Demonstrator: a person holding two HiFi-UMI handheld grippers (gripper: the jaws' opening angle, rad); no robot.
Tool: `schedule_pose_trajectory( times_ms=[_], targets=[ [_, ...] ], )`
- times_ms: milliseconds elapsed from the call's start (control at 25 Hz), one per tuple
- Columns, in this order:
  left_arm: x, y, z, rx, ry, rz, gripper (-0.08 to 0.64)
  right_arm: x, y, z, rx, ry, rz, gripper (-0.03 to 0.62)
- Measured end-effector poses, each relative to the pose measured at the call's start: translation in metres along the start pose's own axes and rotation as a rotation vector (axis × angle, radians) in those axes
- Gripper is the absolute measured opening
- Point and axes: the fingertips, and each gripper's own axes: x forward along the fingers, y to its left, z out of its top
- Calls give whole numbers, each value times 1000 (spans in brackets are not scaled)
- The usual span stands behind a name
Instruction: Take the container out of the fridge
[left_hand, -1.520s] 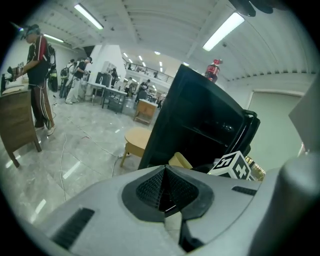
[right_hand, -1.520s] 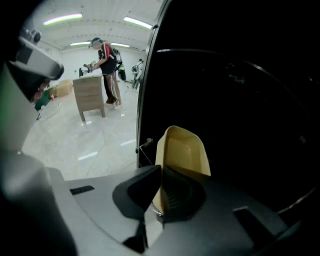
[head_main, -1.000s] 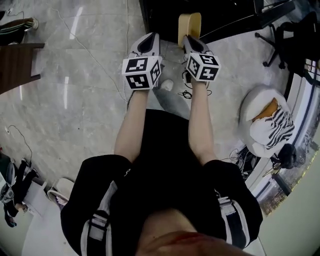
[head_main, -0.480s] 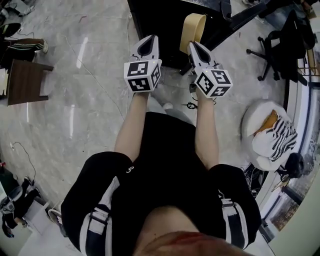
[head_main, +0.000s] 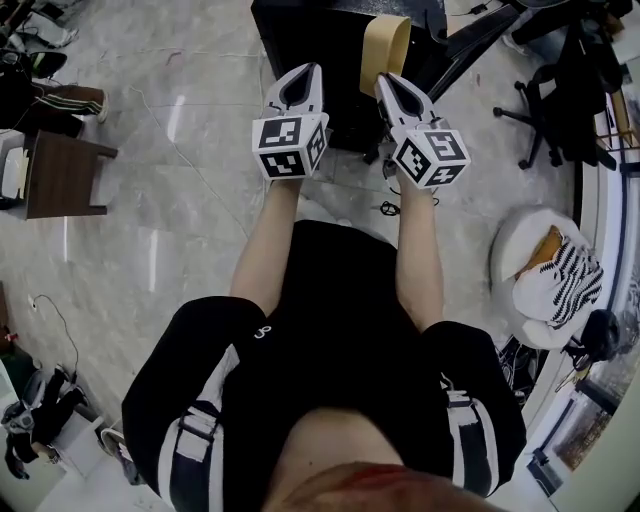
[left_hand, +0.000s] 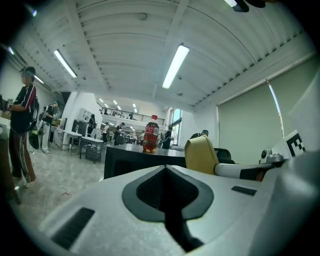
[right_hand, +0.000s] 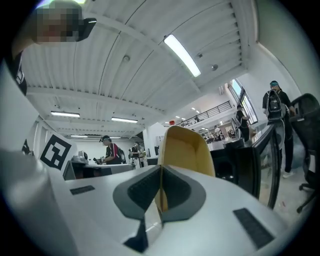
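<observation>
A tan open container (head_main: 385, 45) hangs in front of the low black fridge unit (head_main: 320, 70), tilted on its side. My right gripper (head_main: 384, 80) is shut on its rim. In the right gripper view the thin tan wall is pinched between the jaws of the right gripper (right_hand: 160, 169), and the container (right_hand: 186, 146) rises beyond them. My left gripper (head_main: 298, 84) is beside it, shut and empty. In the left gripper view the jaws of the left gripper (left_hand: 166, 167) are together, and the container (left_hand: 200, 153) shows to the right.
A red-labelled bottle (left_hand: 150, 135) stands on the black unit (left_hand: 125, 160). A brown side table (head_main: 62, 176) is at the left. A white round seat with a striped cloth (head_main: 548, 268) and an office chair (head_main: 565, 85) are at the right. Cables lie on the marble floor, and people stand in the background.
Both grippers and the held container have drifted slightly right and up in the head view. More of the black unit has come into view. The grip has not changed.
</observation>
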Motion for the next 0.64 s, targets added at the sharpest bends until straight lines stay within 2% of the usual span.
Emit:
schedule_pose_trajectory(
  times_ms=[320, 640],
  targets=[
    [-1, -7, 14, -7, -26, -5, 8, -1, 4, 19, -31, -20, 22, 17],
    [-1, 1, 14, -14, -33, 5, 8, 5, 8, 20, -41, -28, 35, 17]
  ],
)
